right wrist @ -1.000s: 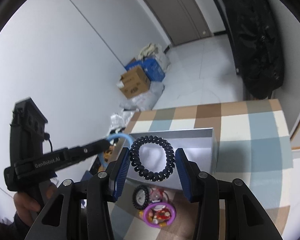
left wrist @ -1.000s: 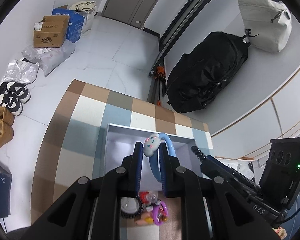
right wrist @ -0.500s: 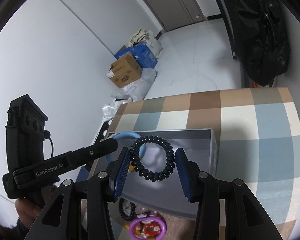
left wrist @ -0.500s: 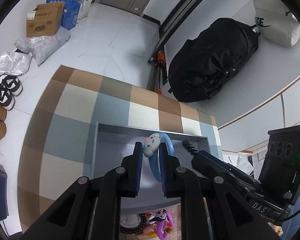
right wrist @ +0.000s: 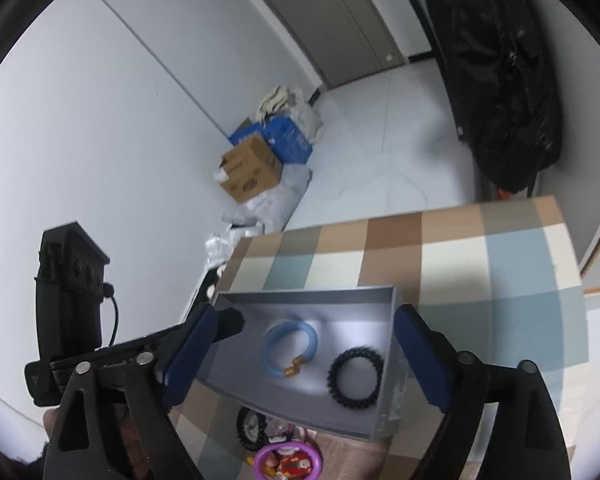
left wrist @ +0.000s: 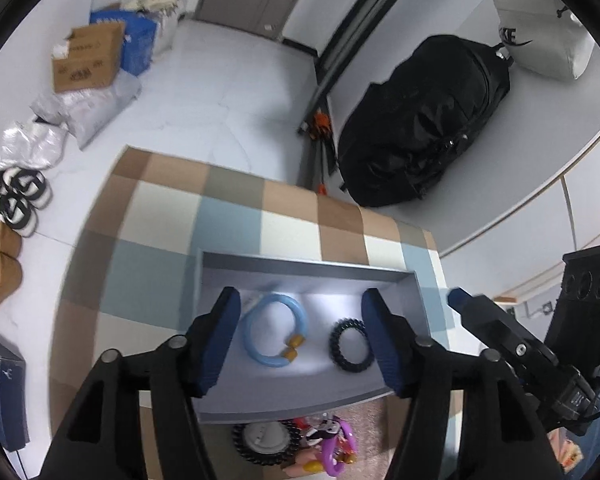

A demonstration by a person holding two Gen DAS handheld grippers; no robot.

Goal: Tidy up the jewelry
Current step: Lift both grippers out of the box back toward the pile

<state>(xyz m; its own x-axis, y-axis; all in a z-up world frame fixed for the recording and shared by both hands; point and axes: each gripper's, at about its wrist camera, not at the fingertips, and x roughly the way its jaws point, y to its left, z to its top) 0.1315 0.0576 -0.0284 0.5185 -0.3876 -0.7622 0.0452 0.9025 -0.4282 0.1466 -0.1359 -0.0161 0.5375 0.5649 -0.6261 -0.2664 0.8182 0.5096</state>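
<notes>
A grey box (left wrist: 300,272) (right wrist: 304,294) stands on the checked cloth. In it lie a light blue bracelet (left wrist: 275,334) (right wrist: 290,346) and, to its right, a black coil hair tie (left wrist: 349,345) (right wrist: 355,374). My left gripper (left wrist: 304,344) is open and empty above the box, jaws wide either side of the two pieces. My right gripper (right wrist: 304,356) is also open and empty over the box. More pieces lie in a heap in front of the box: another black coil tie (left wrist: 262,440) (right wrist: 252,426) and a purple ring piece (left wrist: 340,446) (right wrist: 288,462).
The table with the checked cloth (left wrist: 160,232) ends at its far edge above the floor. A black bag (left wrist: 420,120) and a white bag (left wrist: 540,24) lie on a ledge at right. Boxes (left wrist: 88,58) and shoes (left wrist: 4,240) lie on the floor at left.
Both grippers have opened. The blue bracelet has dropped from the left gripper and the black hair tie from the right gripper into the box.
</notes>
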